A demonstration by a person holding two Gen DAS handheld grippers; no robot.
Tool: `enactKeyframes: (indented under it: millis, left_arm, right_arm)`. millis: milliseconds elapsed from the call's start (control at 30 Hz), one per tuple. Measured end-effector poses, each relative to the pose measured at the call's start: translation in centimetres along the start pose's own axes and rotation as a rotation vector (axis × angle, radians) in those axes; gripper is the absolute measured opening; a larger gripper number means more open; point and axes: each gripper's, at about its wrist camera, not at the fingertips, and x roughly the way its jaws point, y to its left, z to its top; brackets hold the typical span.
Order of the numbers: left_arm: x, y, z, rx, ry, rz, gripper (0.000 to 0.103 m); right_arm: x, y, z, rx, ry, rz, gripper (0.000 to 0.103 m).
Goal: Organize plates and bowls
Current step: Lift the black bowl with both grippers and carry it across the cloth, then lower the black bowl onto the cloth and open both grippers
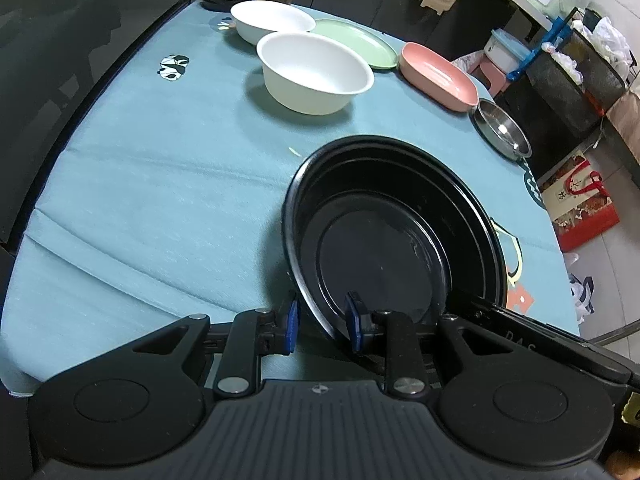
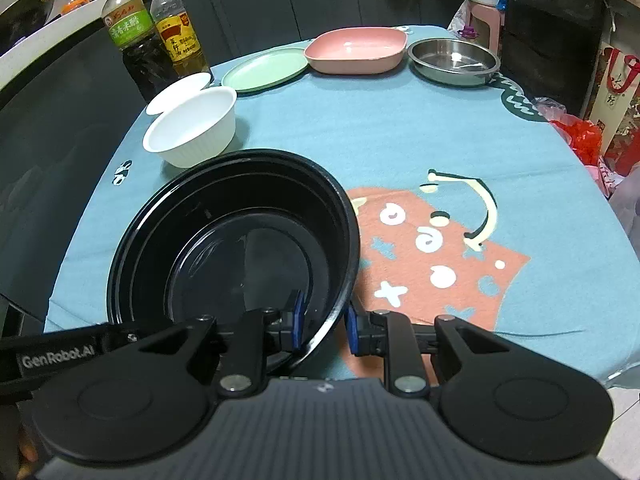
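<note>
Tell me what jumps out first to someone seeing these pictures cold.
The big black bowl dominates the near part of the blue tablecloth, with the left gripper and the right gripper each straddling its rim from opposite sides. Behind it stand two white bowls, then a row along the far edge: green plate, pink dish and steel bowl.

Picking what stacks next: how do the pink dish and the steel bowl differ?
The pink dish is squarish with rounded corners and matte; the steel bowl is round and shiny. In the right wrist view the pink dish sits beside the green plate, the steel bowl nearer the table's edge. Both are empty and upright.
</note>
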Motion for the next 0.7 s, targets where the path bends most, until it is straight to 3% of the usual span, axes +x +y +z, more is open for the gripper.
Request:
enactKeyframes:
  millis: [133, 267, 700]
  left_arm:
    - [-0.1, 0.2, 0.2, -0.005, -0.005, -0.001, 0.023]
    - [-0.7, 0.4, 0.5, -0.009, -0.028, 0.0, 0.023]
    - [-2.6, 1.8, 3.4, -0.051, -0.135, 0.028, 0.026]
  right_arm:
    - [0.0, -0.4, 0.2, 0.015, 0.001, 0.003, 0.023]
    - [-0.4, -0.9, 0.8, 0.04, -0.02, -0.001, 0.032]
    - [-1.2, -1.6, 3.3, 0.056, -0.102, 0.002, 0.036]
